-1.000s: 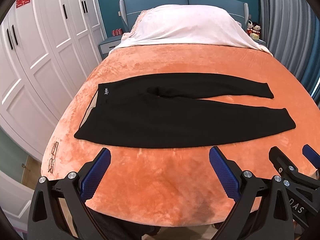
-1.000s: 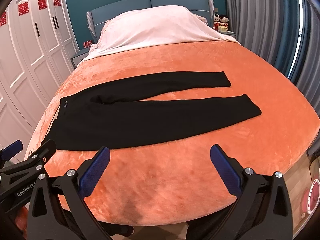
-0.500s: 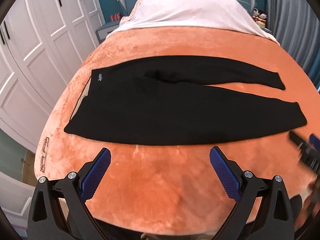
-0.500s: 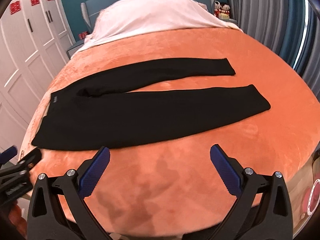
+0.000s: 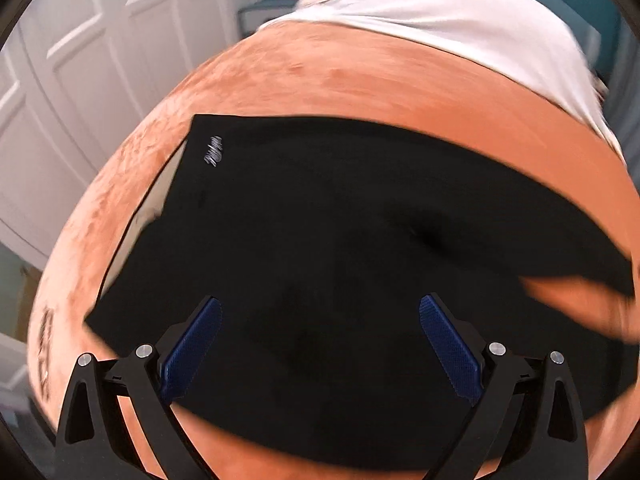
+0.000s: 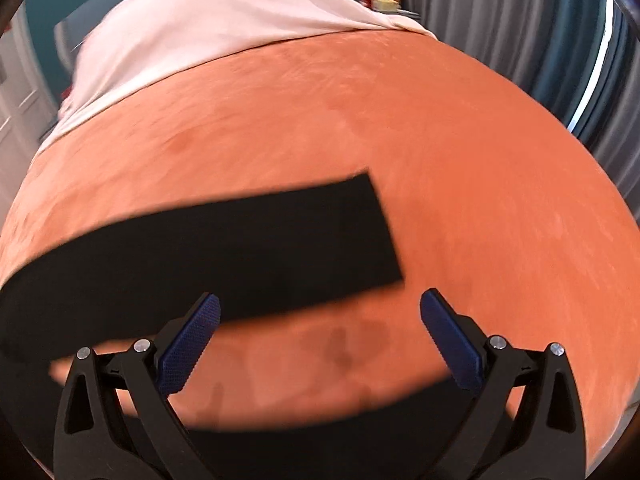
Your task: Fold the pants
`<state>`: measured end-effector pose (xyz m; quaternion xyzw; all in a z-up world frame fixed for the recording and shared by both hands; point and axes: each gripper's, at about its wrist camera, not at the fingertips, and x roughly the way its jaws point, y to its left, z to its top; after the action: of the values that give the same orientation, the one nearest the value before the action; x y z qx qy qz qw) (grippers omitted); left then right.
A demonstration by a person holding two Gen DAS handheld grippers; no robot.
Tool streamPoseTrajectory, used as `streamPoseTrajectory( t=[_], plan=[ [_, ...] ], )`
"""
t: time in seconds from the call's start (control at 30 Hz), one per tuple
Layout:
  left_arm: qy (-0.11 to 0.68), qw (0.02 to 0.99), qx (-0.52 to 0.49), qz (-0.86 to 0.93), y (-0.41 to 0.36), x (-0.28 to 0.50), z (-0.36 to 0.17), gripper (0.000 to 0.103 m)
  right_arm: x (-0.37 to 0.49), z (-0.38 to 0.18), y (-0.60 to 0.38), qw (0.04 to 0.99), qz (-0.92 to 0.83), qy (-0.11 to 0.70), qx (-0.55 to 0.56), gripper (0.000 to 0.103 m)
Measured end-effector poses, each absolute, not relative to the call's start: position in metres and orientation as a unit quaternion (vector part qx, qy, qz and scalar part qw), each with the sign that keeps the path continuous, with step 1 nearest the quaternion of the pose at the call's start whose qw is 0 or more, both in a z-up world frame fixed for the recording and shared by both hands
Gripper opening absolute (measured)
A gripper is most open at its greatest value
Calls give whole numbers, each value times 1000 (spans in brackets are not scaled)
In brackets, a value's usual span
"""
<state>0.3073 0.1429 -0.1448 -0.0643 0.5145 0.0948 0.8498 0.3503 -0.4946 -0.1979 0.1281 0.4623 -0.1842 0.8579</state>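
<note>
Broad bed (image 6: pixel 460 128), plush orange velvety cover, white sheet (image 6: pixel 208 28) at the far end. Across it, flat and unfolded, black pants (image 5: pixel 340 240): soft matte knit, long axis running left to right, waistband left, far leg's square cuff (image 6: pixel 372 224) to the right. Just over the hip area, left gripper (image 5: pixel 320 344), jaws spread wide, nothing held. Nearer the leg ends, right gripper (image 6: pixel 320 340), equally wide, empty. Blue ribbed pads (image 6: pixel 192 344).

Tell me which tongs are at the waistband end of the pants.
The left tongs: their view shows the waistband logo on the black pants, while the right tongs face a leg cuff. Both are open.
</note>
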Motion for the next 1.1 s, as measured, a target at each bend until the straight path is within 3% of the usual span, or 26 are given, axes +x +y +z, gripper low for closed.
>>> streamPoseTrajectory(
  t=[0.37, 0.43, 0.5, 0.53, 0.57, 0.6, 0.73, 0.9, 0.97, 1.1],
  plan=[
    [544, 796, -103, 245, 317, 504, -208, 97, 434, -260, -538, 829, -196, 491, 184, 98],
    [562, 784, -110, 238, 327, 514, -223, 85, 440, -259, -532, 836, -200, 484, 166, 98],
    [557, 794, -115, 216, 328, 519, -223, 51, 443, -256, -526, 841, -198, 482, 145, 77],
    [548, 802, -112, 209, 325, 520, -216, 36, 444, -253, -523, 844, -187, 480, 147, 53],
    [549, 804, -116, 196, 323, 519, -211, 27, 444, -250, -521, 846, -168, 481, 156, 22],
    [543, 810, -117, 190, 321, 516, -204, 25, 442, -246, -518, 846, -154, 483, 163, 14],
    [497, 847, -134, 136, 318, 472, -146, 23, 422, -191, -495, 879, -113, 446, 125, 12],
    [457, 877, -137, 54, 314, 360, -66, 23, 342, -101, -477, 923, -40, 373, 87, 12],
    [456, 880, -124, 43, 311, 324, -53, 23, 295, -72, -471, 933, -20, 355, 50, 12],
    [485, 870, -72, 45, 306, 249, -58, 23, 226, -67, -469, 929, -6, 370, -4, 12]
  ],
)
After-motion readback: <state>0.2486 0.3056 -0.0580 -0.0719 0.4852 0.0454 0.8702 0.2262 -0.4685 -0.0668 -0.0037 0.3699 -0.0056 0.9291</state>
